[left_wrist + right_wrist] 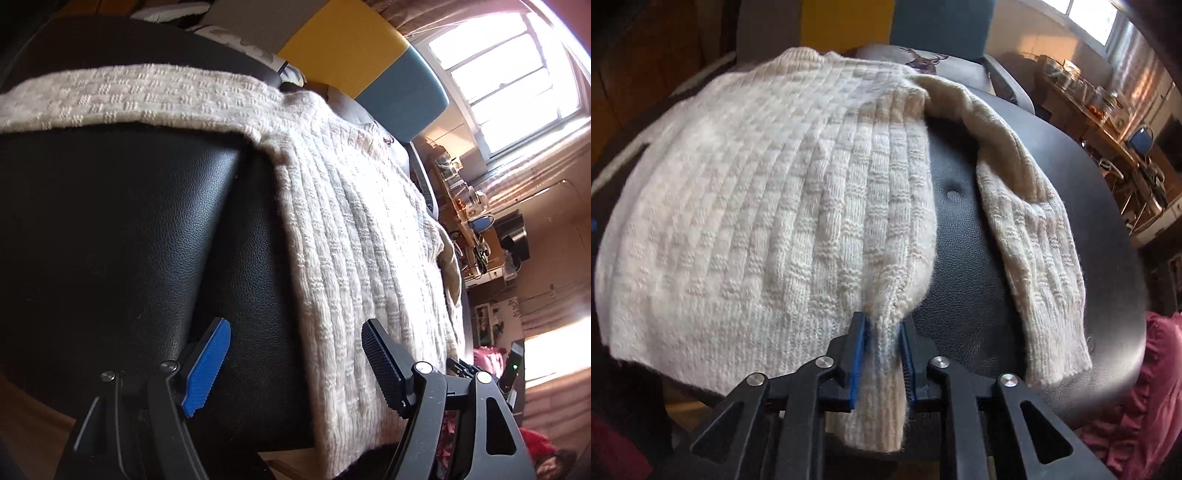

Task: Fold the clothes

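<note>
Our right gripper (pixel 882 350) is clamped on the cream knit sweater's (pixel 757 206) soft, floppy hem at the black leather seat's (pixel 964 229) near edge; our left gripper (pixel 295 365) gapes empty beside it.

- Daylight is pouring in through a window (pixel 517 74), which is blowing out to pure white in the left wrist view.
- Black leather (pixel 129 229) is sitting in deep shadow, showing only faint sheen.
- The cream sweater (pixel 768 206) is catching soft, even light.
- Fisheye distortion is bending both pictures strongly, and the edges are smearing and darkening.
</note>
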A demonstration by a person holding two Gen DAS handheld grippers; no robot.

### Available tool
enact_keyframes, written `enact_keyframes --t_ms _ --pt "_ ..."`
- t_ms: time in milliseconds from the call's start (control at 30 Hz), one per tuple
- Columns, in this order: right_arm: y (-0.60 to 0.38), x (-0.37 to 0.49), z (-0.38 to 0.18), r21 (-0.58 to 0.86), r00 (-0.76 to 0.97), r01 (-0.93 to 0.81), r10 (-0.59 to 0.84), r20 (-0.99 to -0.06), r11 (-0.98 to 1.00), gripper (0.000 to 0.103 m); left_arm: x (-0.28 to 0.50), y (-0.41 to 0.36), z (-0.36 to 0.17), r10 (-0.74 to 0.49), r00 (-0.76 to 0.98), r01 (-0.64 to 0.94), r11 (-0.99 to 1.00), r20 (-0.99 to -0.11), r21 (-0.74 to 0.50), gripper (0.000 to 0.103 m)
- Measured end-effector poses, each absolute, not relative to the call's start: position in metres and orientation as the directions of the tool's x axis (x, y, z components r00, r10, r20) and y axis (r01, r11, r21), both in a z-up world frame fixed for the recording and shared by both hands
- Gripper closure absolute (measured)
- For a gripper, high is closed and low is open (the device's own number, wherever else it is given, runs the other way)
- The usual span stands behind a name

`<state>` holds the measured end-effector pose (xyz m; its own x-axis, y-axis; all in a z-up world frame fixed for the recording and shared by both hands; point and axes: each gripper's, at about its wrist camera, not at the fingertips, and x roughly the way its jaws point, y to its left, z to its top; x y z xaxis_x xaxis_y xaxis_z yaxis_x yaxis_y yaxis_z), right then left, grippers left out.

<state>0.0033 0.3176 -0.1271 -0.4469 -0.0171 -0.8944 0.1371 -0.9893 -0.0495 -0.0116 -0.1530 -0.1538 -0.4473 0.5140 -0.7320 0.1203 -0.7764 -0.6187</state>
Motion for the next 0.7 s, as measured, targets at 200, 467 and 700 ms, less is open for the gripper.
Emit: enact_keyframes --t_ms 200,467,700 --pt "0.293 0.003 -0.1 0.0 -0.539 0.18 -0.099 -0.836 -0.984 0.08 -0.033 -0.146 -0.158 0.539 -0.439 0.16 -0.74 -0.719 -0.653 0.028" --pt "0.231 -0.034 -0.126 0.106 -0.463 0.246 -0.213 -0.86 -0.963 0.078 -0.056 -0.105 -0.157 0.387 -0.406 0.105 -0.88 -0.828 -0.463 0.076" --pt "0.213 -0.034 -0.154 0.212 -0.371 0.255 -0.298 -0.88 -0.943 0.075 -0.077 -0.126 -0.159 0.217 -0.426 0.176 -0.932 -0.878 -0.316 0.095"
